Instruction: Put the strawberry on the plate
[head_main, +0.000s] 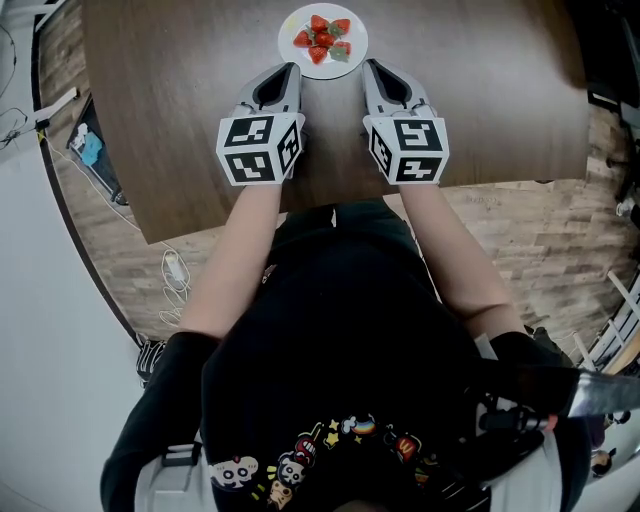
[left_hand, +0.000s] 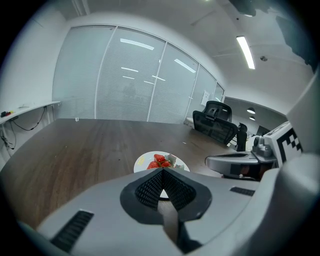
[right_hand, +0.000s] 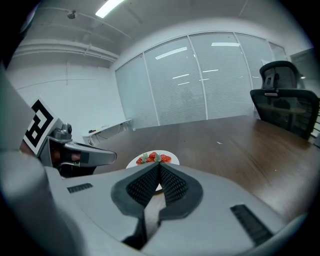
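Observation:
A white plate (head_main: 355, 58) with several cut strawberries (head_main: 322, 40) rests at the far middle of the brown table (head_main: 170, 120). My left gripper (head_main: 291, 68) and right gripper (head_main: 371, 64) lie side by side just short of the plate, one at each lower corner of it. In the left gripper view the jaws of the left gripper (left_hand: 161, 170) meet with nothing between them, and the strawberries (left_hand: 159, 161) show just beyond the tips. The right gripper (right_hand: 159, 165) is shut and empty too, with the plate (right_hand: 131, 163) straight ahead.
Black office chairs (left_hand: 215, 127) (right_hand: 285, 102) stand past the table's right side. A glass wall with blinds (left_hand: 130, 75) runs behind the table. White cables (head_main: 175, 270) lie on the wooden floor at the left. The table's near edge runs under my forearms.

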